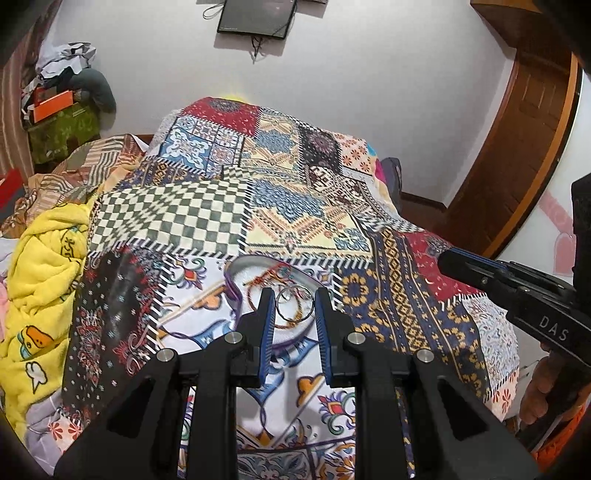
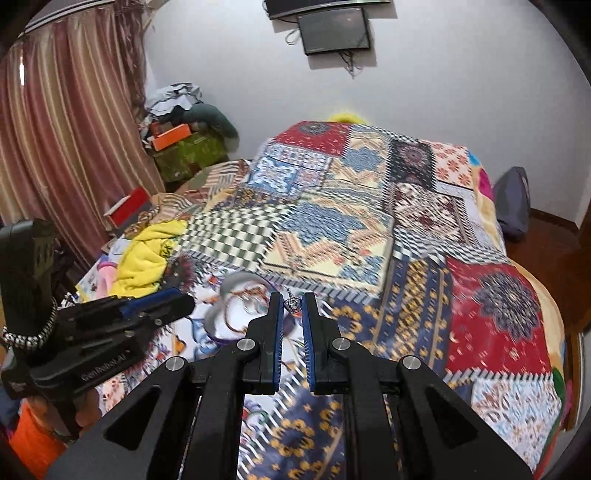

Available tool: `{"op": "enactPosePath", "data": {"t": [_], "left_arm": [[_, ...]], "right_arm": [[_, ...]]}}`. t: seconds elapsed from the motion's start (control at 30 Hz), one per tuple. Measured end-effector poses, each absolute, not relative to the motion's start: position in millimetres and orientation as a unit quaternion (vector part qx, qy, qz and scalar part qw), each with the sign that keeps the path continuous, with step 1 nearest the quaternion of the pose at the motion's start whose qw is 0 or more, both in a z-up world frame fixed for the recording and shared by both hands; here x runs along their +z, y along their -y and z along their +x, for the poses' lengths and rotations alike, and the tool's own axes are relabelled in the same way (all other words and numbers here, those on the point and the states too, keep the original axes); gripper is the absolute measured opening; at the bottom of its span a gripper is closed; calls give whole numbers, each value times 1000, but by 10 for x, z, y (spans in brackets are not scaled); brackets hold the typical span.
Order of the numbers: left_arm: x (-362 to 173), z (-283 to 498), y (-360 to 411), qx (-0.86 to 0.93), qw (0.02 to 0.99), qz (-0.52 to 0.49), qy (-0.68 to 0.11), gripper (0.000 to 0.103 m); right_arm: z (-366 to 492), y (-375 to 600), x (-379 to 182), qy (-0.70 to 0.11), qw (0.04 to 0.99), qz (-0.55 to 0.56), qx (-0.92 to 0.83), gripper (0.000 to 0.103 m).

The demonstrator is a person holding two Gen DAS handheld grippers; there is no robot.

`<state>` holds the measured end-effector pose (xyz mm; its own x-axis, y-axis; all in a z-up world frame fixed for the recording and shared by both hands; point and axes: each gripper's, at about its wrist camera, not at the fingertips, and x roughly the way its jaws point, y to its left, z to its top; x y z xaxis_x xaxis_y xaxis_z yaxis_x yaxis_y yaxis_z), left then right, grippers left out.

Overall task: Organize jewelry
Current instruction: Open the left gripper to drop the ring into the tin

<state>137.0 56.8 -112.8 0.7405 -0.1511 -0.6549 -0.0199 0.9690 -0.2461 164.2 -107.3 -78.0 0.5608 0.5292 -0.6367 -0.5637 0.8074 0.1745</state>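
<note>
A thin silver ring (image 1: 294,303) is pinched between the fingertips of the left gripper (image 1: 294,301), held up in front of a round tray (image 1: 236,266) that lies on the patchwork bedspread (image 1: 229,206). In the right wrist view, a small silver crown-shaped charm (image 2: 292,303) is seen nipped at the very tips of the right gripper (image 2: 293,304), whose jaws are pressed nearly together around it. The tray (image 2: 231,285) is seen just beyond both grippers, holding a tangle of red and orange cord bracelets (image 1: 264,282); how many are in the tangle cannot be told.

Both grips are judged precarious. The ring is held only by its rim across smooth pads, so a small twist could be enough for it to spring out. The charm is caught by a sliver of metal, and a jolt could be enough to free it. Either piece, once dropped on the busy patterned bedspread, would be hard to find again.

Counted: two grippers, one ring, one charm, one tray. Beyond the bed, a yellow blanket (image 1: 40,266) and one wall-mounted screen (image 1: 256,16) are seen.
</note>
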Motion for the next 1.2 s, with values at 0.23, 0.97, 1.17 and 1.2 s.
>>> {"op": "enactPosePath", "data": {"t": [0.23, 0.97, 1.17, 1.2], "left_arm": [[-1156, 1427, -707, -25, 926, -118, -357, 20], [-1660, 1721, -710, -42, 904, -126, -406, 20], [-1711, 1749, -648, -44, 904, -113, -410, 20], [-1716, 1750, -645, -44, 904, -114, -410, 20]], "right_arm": [[1718, 803, -813, -347, 874, -28, 338, 9], [1965, 460, -1358, -414, 836, -33, 359, 9], [2012, 444, -1419, -432, 825, -36, 364, 9], [2011, 442, -1416, -433, 824, -37, 365, 9]]}}
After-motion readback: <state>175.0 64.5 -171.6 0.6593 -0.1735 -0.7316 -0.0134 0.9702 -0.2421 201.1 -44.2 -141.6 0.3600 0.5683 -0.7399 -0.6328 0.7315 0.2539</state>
